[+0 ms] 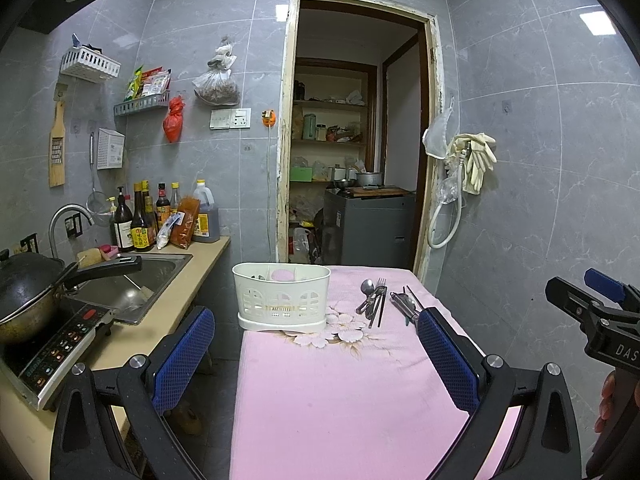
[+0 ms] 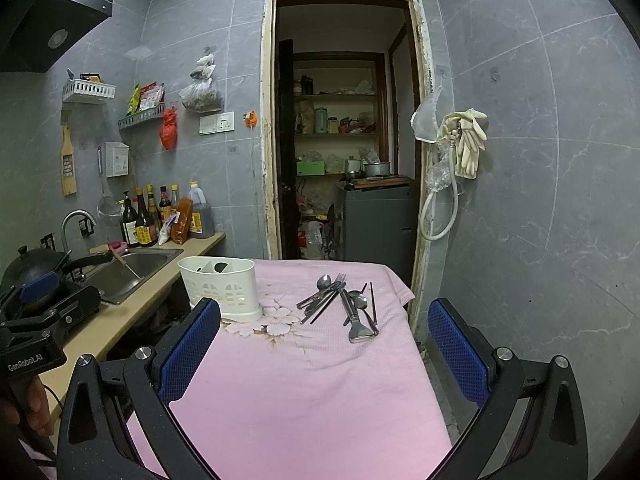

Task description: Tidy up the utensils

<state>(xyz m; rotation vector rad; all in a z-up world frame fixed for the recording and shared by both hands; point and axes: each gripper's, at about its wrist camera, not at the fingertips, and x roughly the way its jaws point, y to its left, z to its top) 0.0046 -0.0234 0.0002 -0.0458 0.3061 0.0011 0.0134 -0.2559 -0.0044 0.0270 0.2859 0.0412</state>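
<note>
left gripper (image 2: 38,296): "GenRobot.AI" | right gripper (image 1: 588,296): "DAS" | bottle labels unreadable

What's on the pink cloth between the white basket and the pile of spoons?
Nothing but the cloth's flower print between the white basket and the spoons, clearest in the right wrist view.

left claw (image 1: 316,344) spread, right claw (image 2: 324,340) spread
</note>
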